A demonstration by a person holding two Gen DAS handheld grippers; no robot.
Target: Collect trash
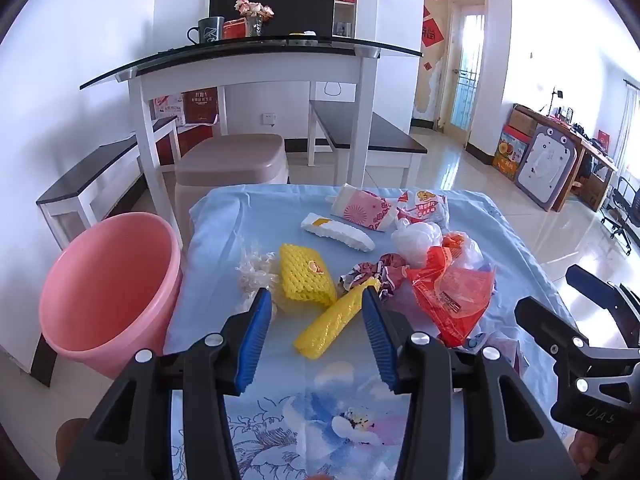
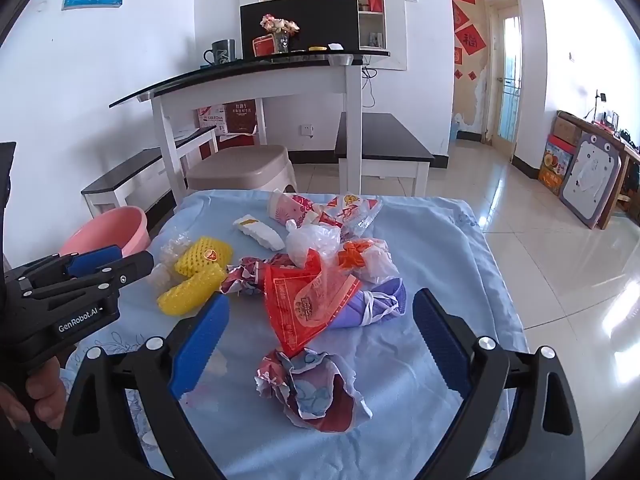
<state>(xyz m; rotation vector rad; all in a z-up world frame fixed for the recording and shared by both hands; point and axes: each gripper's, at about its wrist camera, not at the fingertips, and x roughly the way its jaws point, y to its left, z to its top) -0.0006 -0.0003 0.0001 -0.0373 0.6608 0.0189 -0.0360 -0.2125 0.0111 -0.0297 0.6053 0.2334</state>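
Observation:
Trash lies on a blue cloth-covered table (image 1: 224, 240). My left gripper (image 1: 316, 300) is open, its blue fingers astride the near yellow foam net (image 1: 328, 326); a second yellow foam net (image 1: 306, 276) lies just beyond. My right gripper (image 2: 320, 308) is open wide above a crumpled floral wrapper (image 2: 316, 388), with a red plastic bag (image 2: 304, 300) ahead of it. A pink bucket (image 1: 108, 296) stands left of the table. White foam piece (image 1: 338, 232), pink cup (image 1: 360, 210) and white bags (image 1: 416, 240) lie farther back.
A beige stool (image 1: 236, 160) stands behind the table. A white desk (image 1: 248, 68) with benches is beyond it. The left gripper's body (image 2: 60, 300) shows at the left of the right wrist view. Tiled floor (image 2: 560, 264) lies to the right.

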